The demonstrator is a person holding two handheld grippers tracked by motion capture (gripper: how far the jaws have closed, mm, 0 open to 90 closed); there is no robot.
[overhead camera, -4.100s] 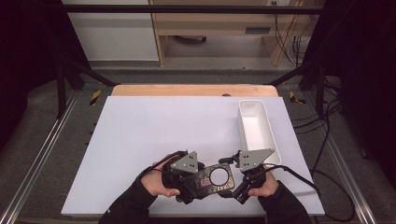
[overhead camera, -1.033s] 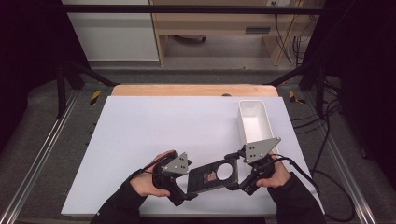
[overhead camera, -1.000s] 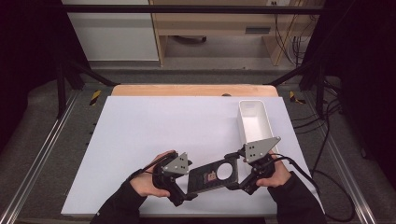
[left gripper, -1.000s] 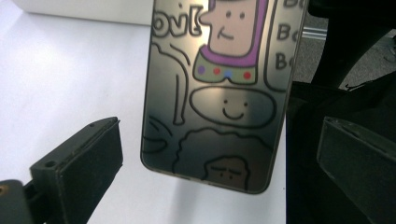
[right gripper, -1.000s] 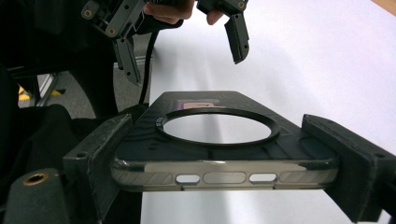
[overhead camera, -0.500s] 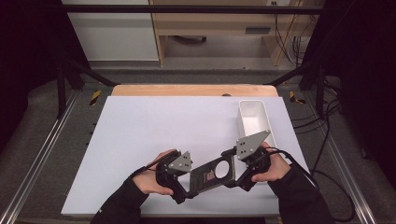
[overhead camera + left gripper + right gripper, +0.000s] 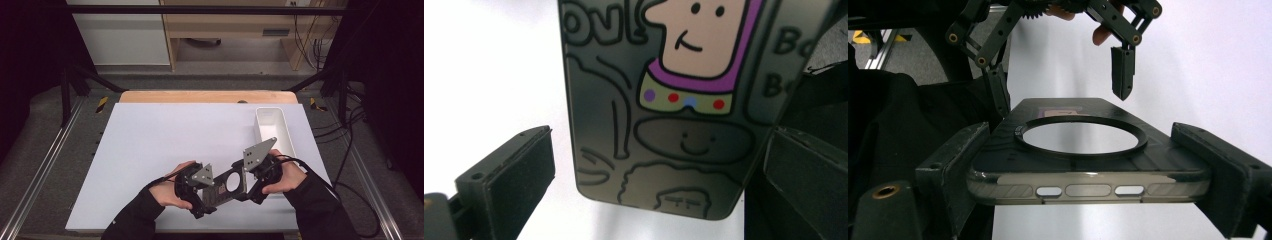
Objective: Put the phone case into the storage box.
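A dark translucent phone case (image 7: pixel 227 186) with a round cutout hangs above the table's front edge between my two grippers. My right gripper (image 7: pixel 246 184) is shut on it, with its jaws pressed against both long sides of the case (image 7: pixel 1083 150). My left gripper (image 7: pixel 210 194) stands open around the case's other end. In the left gripper view the cartoon-printed case (image 7: pixel 674 100) fills the middle, with a white gap between it and the left jaw. In the right gripper view the left gripper (image 7: pixel 1060 87) straddles the far end with its jaws wide apart.
A narrow white tray (image 7: pixel 256 127) stands empty at the right, just beyond my right hand. The white mat (image 7: pixel 165 145) covers the table, with a wooden edge (image 7: pixel 200 96) at the back. Cables trail off to the right.
Four seconds ago the hands were close together around the case. Since then they have spread apart. My right gripper has risen, tilting the case's right end up.
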